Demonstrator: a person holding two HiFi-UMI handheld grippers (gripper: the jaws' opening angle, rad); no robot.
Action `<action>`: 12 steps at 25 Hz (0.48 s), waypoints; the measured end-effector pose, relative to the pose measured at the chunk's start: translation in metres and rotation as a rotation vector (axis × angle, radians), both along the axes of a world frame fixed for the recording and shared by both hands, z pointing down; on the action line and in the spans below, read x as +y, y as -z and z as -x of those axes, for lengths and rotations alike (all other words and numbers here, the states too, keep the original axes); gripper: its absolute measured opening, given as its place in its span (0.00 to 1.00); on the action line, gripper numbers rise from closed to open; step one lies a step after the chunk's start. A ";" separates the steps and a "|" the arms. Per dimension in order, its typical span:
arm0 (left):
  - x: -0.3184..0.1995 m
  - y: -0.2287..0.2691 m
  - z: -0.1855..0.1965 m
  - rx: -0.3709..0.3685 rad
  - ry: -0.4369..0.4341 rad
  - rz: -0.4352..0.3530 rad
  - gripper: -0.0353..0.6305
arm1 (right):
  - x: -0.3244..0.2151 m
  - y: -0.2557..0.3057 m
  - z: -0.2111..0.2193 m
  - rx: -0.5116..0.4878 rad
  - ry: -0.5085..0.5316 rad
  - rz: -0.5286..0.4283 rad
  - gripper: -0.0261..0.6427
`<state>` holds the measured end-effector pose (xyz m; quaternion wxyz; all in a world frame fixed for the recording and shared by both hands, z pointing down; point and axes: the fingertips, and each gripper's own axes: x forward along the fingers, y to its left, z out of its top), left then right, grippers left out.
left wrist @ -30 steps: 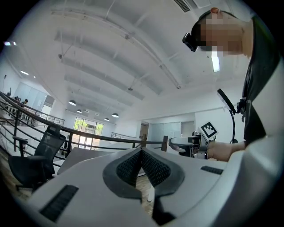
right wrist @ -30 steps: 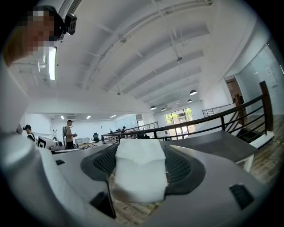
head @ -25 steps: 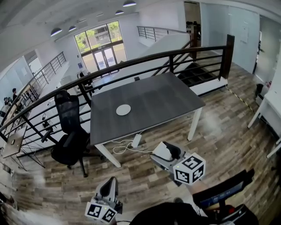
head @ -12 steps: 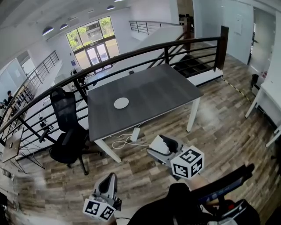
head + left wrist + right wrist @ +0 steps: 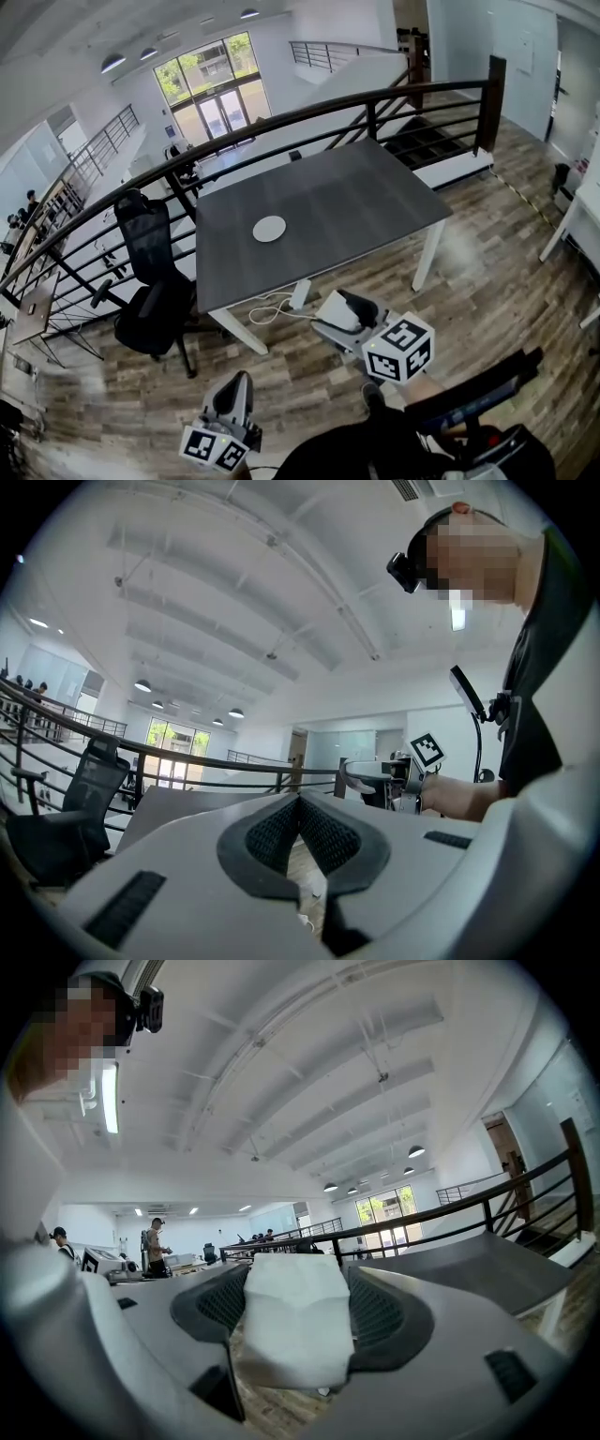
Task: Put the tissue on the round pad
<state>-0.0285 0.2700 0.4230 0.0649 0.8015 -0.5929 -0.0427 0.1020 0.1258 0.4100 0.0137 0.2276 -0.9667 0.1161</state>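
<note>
The right gripper (image 5: 339, 309) is found closed on the tissue (image 5: 292, 1321), a white folded wad clamped between the two ribbed pads (image 5: 380, 1312) and standing proud of them at the front and top. It is held low over the wooden floor (image 5: 487, 272), in front of the person and well short of the tabletop (image 5: 366, 197). The grip is judged to be a carrying hold, taken so that the tissue is secured for the approach.

The left gripper (image 5: 232, 392) is seen with its jaws brought together and nothing between them. It is held lower and nearer the body, apparently out of the way, as no part in the carry is required of it.

The round pad (image 5: 269, 229), white, lies flat on the tabletop toward its left half, with nothing on it. An office chair (image 5: 155, 281) stands just beside the tabletop's left end.

The task is judged to be at the transport stage: the tissue is not yet brought over the round pad and released.
</note>
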 end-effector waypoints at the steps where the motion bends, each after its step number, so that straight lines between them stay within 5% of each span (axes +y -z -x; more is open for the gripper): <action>1: -0.010 0.002 -0.001 -0.006 0.003 0.001 0.06 | -0.011 0.001 -0.001 -0.003 0.000 0.001 0.54; 12: -0.110 0.011 -0.002 0.004 0.084 0.014 0.06 | -0.125 0.002 0.010 -0.008 0.066 -0.002 0.54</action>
